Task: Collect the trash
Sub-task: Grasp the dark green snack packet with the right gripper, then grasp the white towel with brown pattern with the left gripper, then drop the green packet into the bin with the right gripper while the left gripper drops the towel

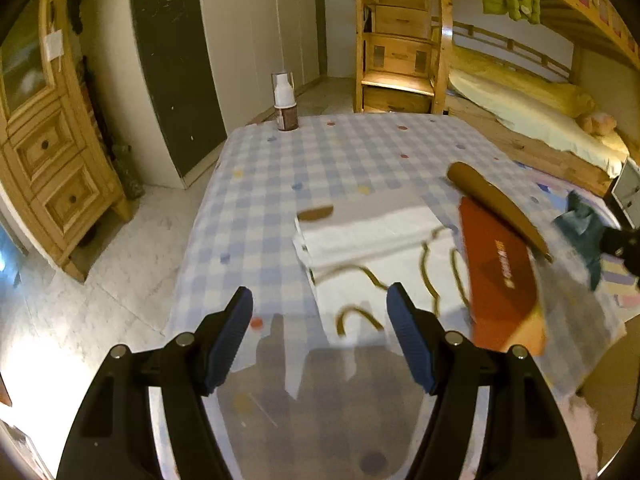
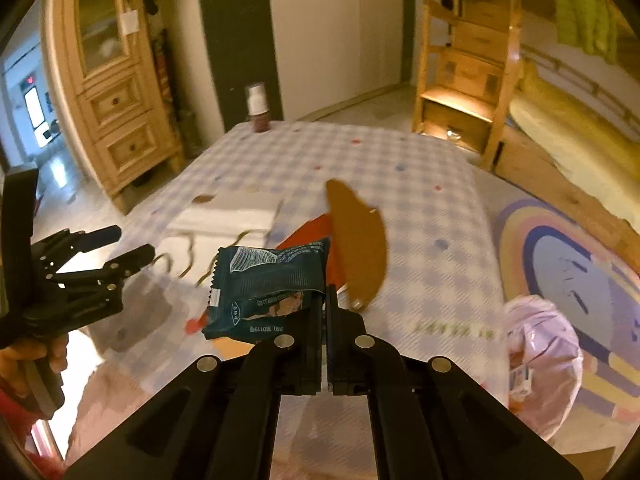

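Note:
A dark teal snack wrapper (image 2: 272, 280) hangs crumpled above the table, and my right gripper (image 2: 324, 300) is shut on its right edge. The same wrapper (image 1: 580, 220) shows at the far right of the left wrist view. My left gripper (image 1: 320, 300) stands open over the near edge of the checked tablecloth (image 1: 320, 152), with nothing between its blue pads (image 1: 232, 332). In the right wrist view the left gripper (image 2: 136, 244) sits at the left, held by a person's hand (image 2: 40, 356).
A flat white paper bag (image 1: 368, 236) with brown cord handles lies mid-table. Beside it is a red-orange packet (image 1: 496, 276) under a brown flap (image 1: 492, 204). A bottle (image 1: 285, 108) stands at the far edge. A pink plastic bag (image 2: 540, 360) sits at the table's right. Wooden furniture surrounds the table.

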A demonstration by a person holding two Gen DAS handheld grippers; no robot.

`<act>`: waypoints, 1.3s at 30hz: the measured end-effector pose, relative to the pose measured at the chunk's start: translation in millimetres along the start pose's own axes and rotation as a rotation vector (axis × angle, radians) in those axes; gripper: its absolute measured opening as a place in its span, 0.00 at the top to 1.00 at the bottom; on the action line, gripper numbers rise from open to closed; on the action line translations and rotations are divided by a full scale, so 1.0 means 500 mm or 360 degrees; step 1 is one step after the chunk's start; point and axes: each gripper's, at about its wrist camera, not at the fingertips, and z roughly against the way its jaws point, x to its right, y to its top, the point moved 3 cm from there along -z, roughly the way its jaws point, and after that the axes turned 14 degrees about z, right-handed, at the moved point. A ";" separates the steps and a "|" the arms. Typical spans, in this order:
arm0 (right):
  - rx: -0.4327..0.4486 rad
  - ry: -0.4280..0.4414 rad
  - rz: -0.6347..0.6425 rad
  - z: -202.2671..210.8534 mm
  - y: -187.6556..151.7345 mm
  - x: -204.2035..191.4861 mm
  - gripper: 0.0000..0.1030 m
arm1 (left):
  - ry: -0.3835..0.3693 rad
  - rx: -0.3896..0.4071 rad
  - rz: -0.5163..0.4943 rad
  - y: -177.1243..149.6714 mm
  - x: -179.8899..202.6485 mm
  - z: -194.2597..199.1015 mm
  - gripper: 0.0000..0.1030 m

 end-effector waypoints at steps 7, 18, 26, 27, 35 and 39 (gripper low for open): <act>-0.0018 -0.0012 -0.0044 -0.024 0.015 0.037 0.99 | -0.0136 -0.0051 -0.0236 0.032 0.036 -0.068 0.34; -0.0036 -0.0023 -0.0097 -0.023 0.002 0.062 0.99 | -0.0230 -0.0157 -0.0437 0.028 0.066 -0.113 0.91; -0.0011 -0.0101 -0.0163 0.020 -0.018 0.089 0.99 | -0.0405 -0.0074 -0.0081 0.062 0.053 0.025 1.00; -0.0008 -0.0123 -0.0189 0.029 -0.027 0.101 0.99 | -0.0431 -0.0032 -0.0051 0.068 0.062 0.056 1.00; -0.0059 -0.0271 -0.0367 0.083 -0.115 0.204 0.98 | -0.0619 0.0095 -0.0062 0.062 0.222 0.155 1.00; -0.0139 -0.0357 -0.0498 0.100 -0.183 0.279 0.97 | -0.0718 0.0052 -0.0119 0.042 0.336 0.143 1.00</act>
